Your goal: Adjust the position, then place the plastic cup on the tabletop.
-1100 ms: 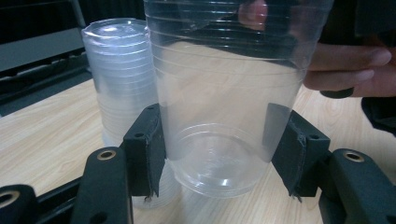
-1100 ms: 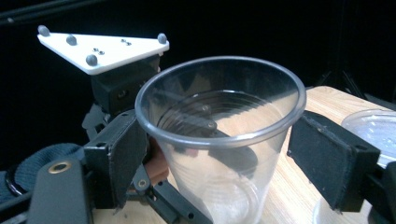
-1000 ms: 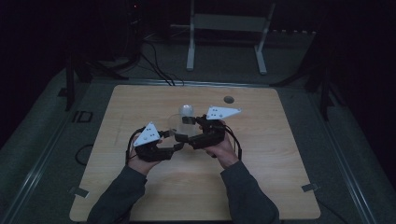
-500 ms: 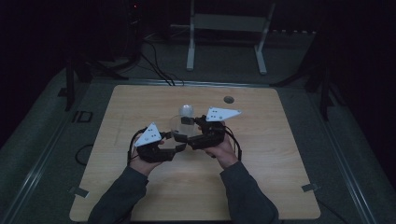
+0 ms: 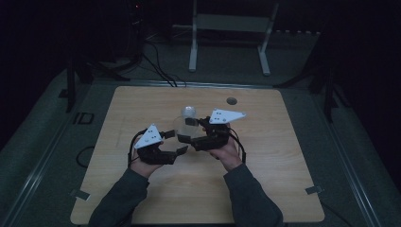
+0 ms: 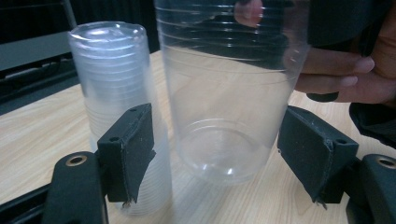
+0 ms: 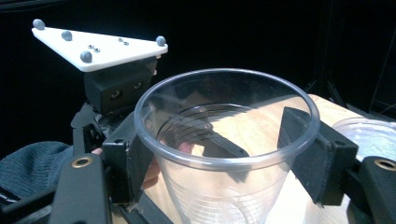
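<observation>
A single clear plastic cup stands upright just above the table. My right gripper is shut on it near the rim, and its jaws have just been closing on it. My left gripper is open; its jaws have just been opening. The cup's lower part sits between them with a gap on each side. In the high view the left gripper and right gripper meet at the cup near the table's middle. A stack of clear cups stands upside down just behind.
The stack stands on the wooden table close behind both grippers. A round dark hole lies farther back. A metal stand and cables are on the floor beyond the far edge.
The left gripper's jaws have spread away from the cup they held. The right gripper's jaws have closed in on the cup's rim. Both hands kept their places.
</observation>
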{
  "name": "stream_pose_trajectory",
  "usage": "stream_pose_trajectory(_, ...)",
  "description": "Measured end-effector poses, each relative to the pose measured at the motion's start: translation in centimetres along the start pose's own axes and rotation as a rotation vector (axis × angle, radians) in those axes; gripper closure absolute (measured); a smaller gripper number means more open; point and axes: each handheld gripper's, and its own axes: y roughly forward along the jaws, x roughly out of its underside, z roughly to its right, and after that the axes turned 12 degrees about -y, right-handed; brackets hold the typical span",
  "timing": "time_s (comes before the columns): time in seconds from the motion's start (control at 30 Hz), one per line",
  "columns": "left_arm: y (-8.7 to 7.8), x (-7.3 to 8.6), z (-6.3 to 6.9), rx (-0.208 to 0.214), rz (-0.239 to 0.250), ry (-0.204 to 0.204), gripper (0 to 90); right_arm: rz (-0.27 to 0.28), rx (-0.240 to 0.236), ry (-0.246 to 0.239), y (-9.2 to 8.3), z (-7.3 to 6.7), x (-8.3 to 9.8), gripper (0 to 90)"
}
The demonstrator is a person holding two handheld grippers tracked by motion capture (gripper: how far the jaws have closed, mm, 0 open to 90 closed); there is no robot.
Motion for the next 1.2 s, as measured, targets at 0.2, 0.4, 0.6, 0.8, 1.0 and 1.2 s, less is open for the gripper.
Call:
stream_pose_trajectory(0.2,-0.4,-0.1,-0.2,-0.005,0.014,-0.005,27.0,-0.003,0.023,-0.002,-0.4,0.2,0.0,28.2)
stream_pose_trajectory(0.4,-0.6,-0.1,-0.6,-0.015,0.025,-0.013,27.0,-0.015,0.070,-0.014,-1.0,0.2,0.1,28.2)
stream_pose_trajectory(0.6,-0.8,-0.1,-0.7,-0.018,0.032,-0.015,27.1,-0.030,0.100,-0.030,-1.4,0.0,0.1,28.2)
stream_pose_trajectory(0.8,-0.9,-0.1,-0.8,-0.028,0.035,-0.014,27.1,-0.048,0.144,-0.062,-2.0,-0.3,-0.1,28.2)
stream_pose_trajectory(1.0,-0.8,-0.1,-0.8,-0.028,0.034,-0.016,27.3,-0.052,0.177,-0.074,-2.5,-0.3,0.1,28.2)
stream_pose_trajectory(1.2,-0.8,0.0,-0.9,-0.031,0.033,-0.018,27.3,-0.059,0.204,-0.082,-2.9,-0.3,0.3,28.3)
